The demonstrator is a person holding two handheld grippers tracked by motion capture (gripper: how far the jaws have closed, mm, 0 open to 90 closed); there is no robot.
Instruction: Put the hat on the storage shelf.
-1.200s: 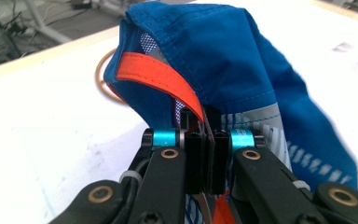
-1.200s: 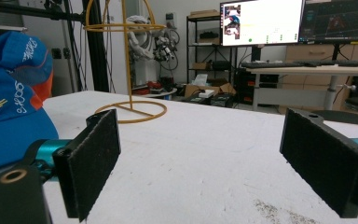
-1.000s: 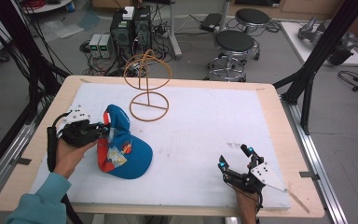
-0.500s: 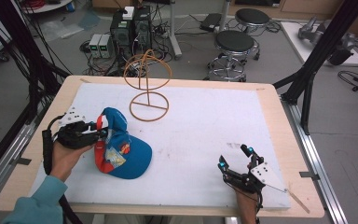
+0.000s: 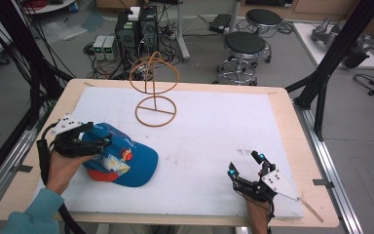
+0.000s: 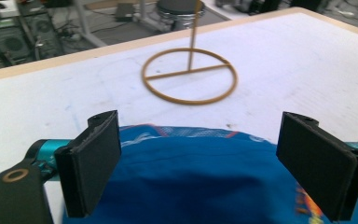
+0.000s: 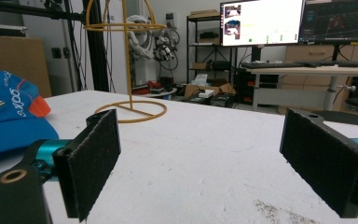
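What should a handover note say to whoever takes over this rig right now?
Left claw: jaws have just been opening, now wide apart over the blue cap, not gripping it.
Right claw: open, empty, resting near the table's front right.
Cap lies flat at front left; the wire hat stand stands bare behind it.
Done: cap released.
Left: probably regrasp the cap and set it on the stand.

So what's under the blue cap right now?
The blue cap lies flat on the white mat, its brim toward the table's middle. The mat shows all around it; whatever sits beneath the crown is covered. The left gripper, jaws just opened, is at its crown.
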